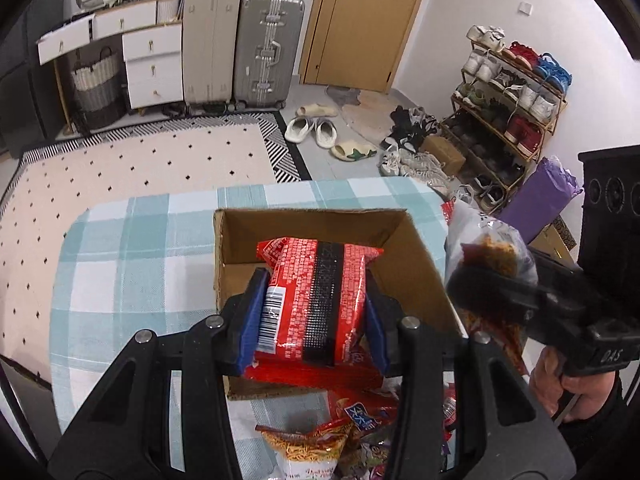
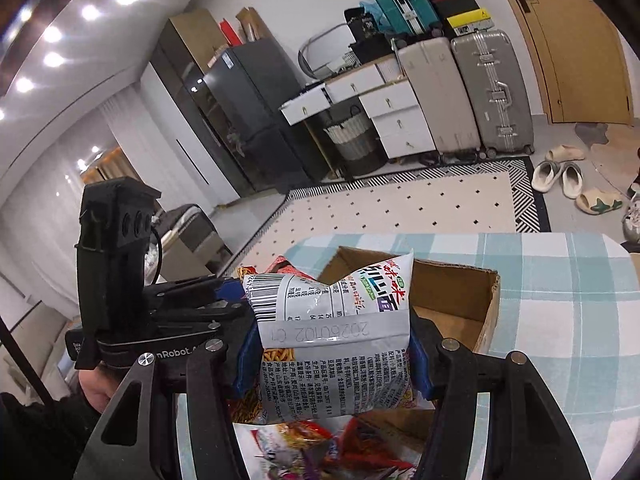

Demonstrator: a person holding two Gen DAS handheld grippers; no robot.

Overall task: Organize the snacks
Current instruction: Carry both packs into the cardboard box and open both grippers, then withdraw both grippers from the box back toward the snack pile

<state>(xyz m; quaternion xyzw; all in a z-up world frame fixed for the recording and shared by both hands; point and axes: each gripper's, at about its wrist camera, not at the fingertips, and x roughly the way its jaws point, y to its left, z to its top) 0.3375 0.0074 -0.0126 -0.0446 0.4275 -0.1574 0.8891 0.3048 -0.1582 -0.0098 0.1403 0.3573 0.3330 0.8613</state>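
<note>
Left gripper (image 1: 312, 312) is clamped on a red snack packet (image 1: 316, 296), held at frame centre above the cardboard box (image 1: 412, 264); a silver packet (image 2: 336, 336) is gripped by the right gripper (image 2: 336, 360).

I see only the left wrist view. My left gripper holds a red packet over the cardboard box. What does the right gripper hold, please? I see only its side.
Observer: The right gripper is shut on a silver-white noodle snack bag with a barcode and printed text.
Operator: Is this bag over the box also?
Observer: In the right wrist view it is in front of the cardboard box, near its closer edge.
Operator: Is something already in the box?
Observer: The right wrist view shows bare cardboard floor on the right side; the bag hides the rest.
</note>
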